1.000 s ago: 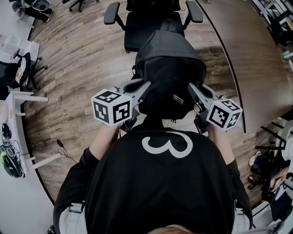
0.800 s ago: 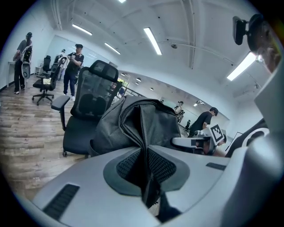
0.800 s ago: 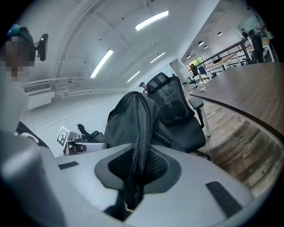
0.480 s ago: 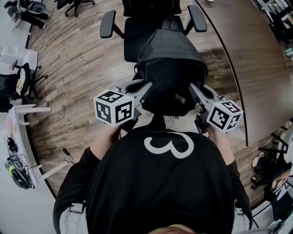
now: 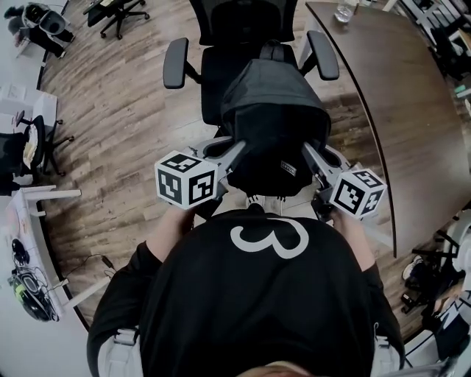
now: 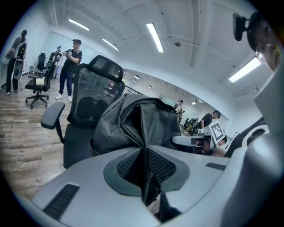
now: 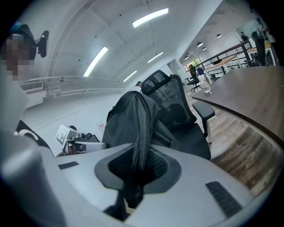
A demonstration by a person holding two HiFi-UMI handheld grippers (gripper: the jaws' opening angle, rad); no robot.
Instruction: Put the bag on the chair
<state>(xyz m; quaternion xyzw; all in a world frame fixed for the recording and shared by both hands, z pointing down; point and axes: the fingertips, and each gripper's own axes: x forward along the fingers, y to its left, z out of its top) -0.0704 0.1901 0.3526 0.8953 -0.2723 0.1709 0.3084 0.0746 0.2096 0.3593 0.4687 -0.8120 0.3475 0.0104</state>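
A black bag (image 5: 271, 121) hangs in the air between my two grippers, just in front of a black office chair (image 5: 221, 62) with padded armrests. My left gripper (image 5: 237, 151) is shut on the bag's left side; in the left gripper view a fold of the bag (image 6: 137, 128) is pinched between its pads (image 6: 166, 166). My right gripper (image 5: 307, 153) is shut on the bag's right side, where a strap of the bag (image 7: 141, 128) runs down between its pads (image 7: 153, 166). The chair (image 6: 88, 111) stands right behind the bag, and its seat (image 7: 191, 137) shows beyond it.
A curved dark wooden table (image 5: 397, 96) runs along the right, with a glass (image 5: 344, 10) at its far end. White desks (image 5: 29, 221) with clutter line the left. Other office chairs (image 5: 118, 9) stand at the back left. People (image 6: 71, 66) stand far off.
Both grippers have carried the bag forward toward the chair. The chair now shows larger and nearer, with the bag's far end over its seat edge. Both grips are unchanged.
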